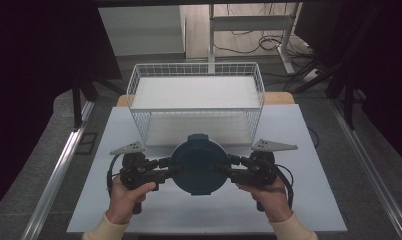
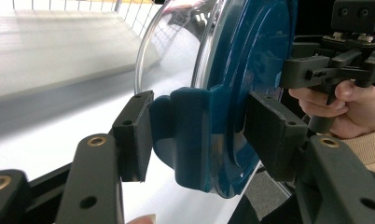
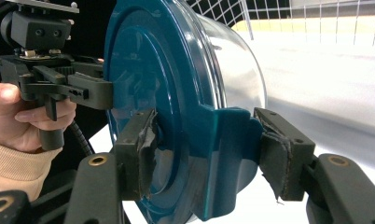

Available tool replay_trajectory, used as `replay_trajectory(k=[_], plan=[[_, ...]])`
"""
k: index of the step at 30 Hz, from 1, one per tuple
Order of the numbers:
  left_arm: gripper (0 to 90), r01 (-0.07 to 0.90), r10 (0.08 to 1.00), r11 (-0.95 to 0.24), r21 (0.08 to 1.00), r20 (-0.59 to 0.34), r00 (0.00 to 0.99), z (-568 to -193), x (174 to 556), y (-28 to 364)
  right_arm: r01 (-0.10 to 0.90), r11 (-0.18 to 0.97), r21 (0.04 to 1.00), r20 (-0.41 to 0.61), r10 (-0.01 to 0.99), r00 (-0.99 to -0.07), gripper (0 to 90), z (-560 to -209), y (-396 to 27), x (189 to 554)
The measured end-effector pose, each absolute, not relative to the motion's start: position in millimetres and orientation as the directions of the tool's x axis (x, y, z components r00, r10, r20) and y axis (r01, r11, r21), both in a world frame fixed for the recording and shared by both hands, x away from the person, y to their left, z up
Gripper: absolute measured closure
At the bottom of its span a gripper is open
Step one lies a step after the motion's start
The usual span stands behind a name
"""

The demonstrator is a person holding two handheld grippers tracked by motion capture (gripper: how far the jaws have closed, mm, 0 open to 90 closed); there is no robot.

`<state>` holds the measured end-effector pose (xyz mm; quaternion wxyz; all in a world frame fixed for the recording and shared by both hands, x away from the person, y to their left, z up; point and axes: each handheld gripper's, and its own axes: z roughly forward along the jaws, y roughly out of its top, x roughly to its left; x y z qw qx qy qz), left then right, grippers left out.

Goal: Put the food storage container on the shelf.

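A round container with a dark blue lid [image 1: 198, 162] and a clear body [image 3: 232, 65] hangs just above the white table, held from both sides. My left gripper [image 1: 176, 170] is shut on a blue clip at the lid's left edge; its pads [image 2: 134, 133] squeeze that clip [image 2: 190, 140]. On the opposite side, my right gripper [image 1: 220, 169] is shut on the other clip [image 3: 227, 154], with a worn pad [image 3: 276, 154] pressed against it. Each gripper view shows the other gripper across the lid: the right gripper [image 2: 311, 72] and the left gripper [image 3: 94, 93].
A white wire basket [image 1: 196, 66] with two shelves stands on the table just behind the container. The white tabletop [image 1: 289, 200] spreads to both sides. Dark curtains and metal rails flank the table; a desk frame and cables lie beyond.
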<state>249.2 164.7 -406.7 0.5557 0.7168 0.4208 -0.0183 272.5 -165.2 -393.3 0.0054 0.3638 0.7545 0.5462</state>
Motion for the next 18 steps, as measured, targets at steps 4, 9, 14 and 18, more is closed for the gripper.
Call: replay_trajectory(k=[4,9,14,18], plan=[[43.8,0.627,0.571,-0.025,0.779,-0.504,0.648,-402.6,257.1,164.4,0.535,0.143,0.832,0.378,0.560,-0.737,41.5,-386.0,-166.0,277.6],[43.8,0.626,0.565,-0.033,0.779,-0.502,0.655,-390.8,272.6,164.1,0.536,0.151,0.831,0.369,0.572,-0.733,41.5,-372.9,-166.6,289.0],[43.7,0.624,0.567,-0.042,0.780,-0.496,0.658,-378.4,285.0,165.8,0.539,0.133,0.832,0.379,0.572,-0.727,41.6,-363.3,-164.8,300.7],[43.7,0.616,0.570,-0.057,0.786,-0.481,0.666,-366.2,293.9,167.8,0.529,0.128,0.839,0.375,0.569,-0.732,41.6,-355.0,-163.3,308.8]])
